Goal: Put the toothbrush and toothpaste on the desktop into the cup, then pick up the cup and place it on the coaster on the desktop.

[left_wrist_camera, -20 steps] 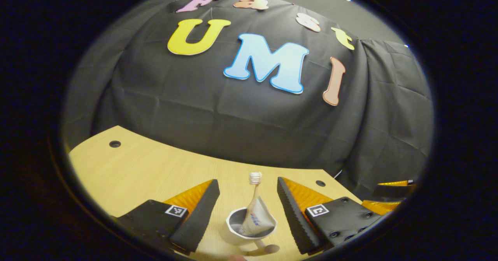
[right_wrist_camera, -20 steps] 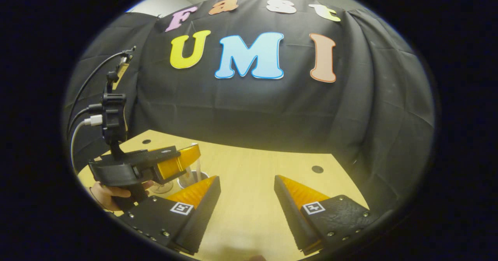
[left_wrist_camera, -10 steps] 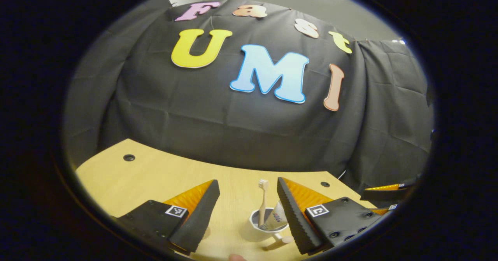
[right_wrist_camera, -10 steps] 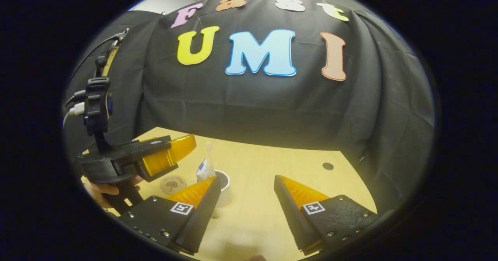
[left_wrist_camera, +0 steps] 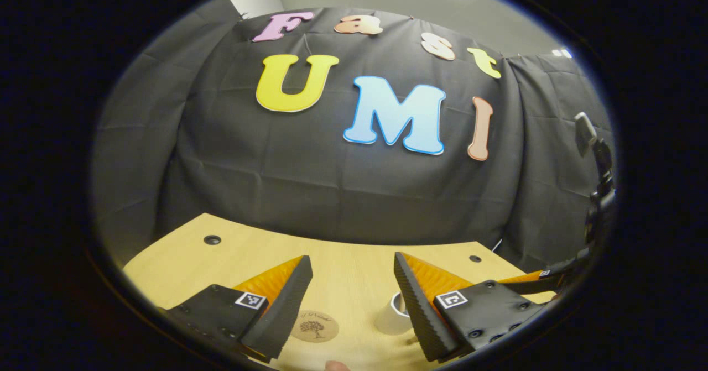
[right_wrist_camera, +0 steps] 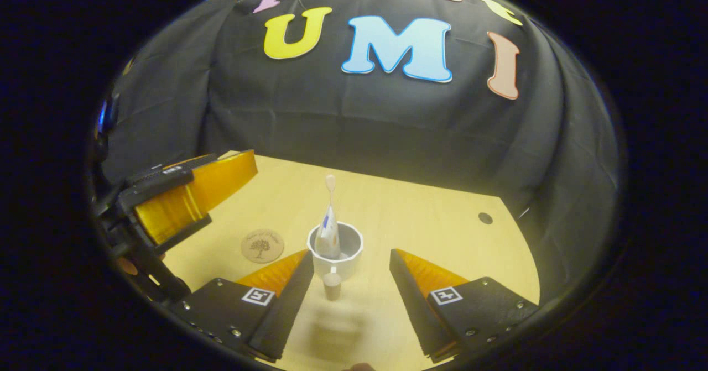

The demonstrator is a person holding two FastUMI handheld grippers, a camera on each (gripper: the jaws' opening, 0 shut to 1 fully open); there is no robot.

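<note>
In the right gripper view, the white cup (right_wrist_camera: pixel 335 249) stands upright on the wooden desktop (right_wrist_camera: pixel 431 221), just ahead of the right gripper (right_wrist_camera: pixel 351 285) and between the lines of its 2 fingers. The fingers are spread wide and touch nothing. Inside the cup stand the toothpaste tube (right_wrist_camera: pixel 328 237) and the toothbrush (right_wrist_camera: pixel 330 186), whose head rises above the rim. The handle of the cup (right_wrist_camera: pixel 332 286) points toward the camera. The round coaster (right_wrist_camera: pixel 262 245) with a tree drawing lies flat on the desktop to the left of the cup, near it but apart. The left gripper (right_wrist_camera: pixel 182 194) shows at the left edge, above the desktop.

In the left gripper view, the left gripper (left_wrist_camera: pixel 353 299) also has its fingers wide apart and holds nothing. The coaster (left_wrist_camera: pixel 315 326) lies between its fingers, close to the left finger. The cup (left_wrist_camera: pixel 394 318) is partly hidden behind the right finger. The right gripper (left_wrist_camera: pixel 545 276) shows at the far right.
</note>
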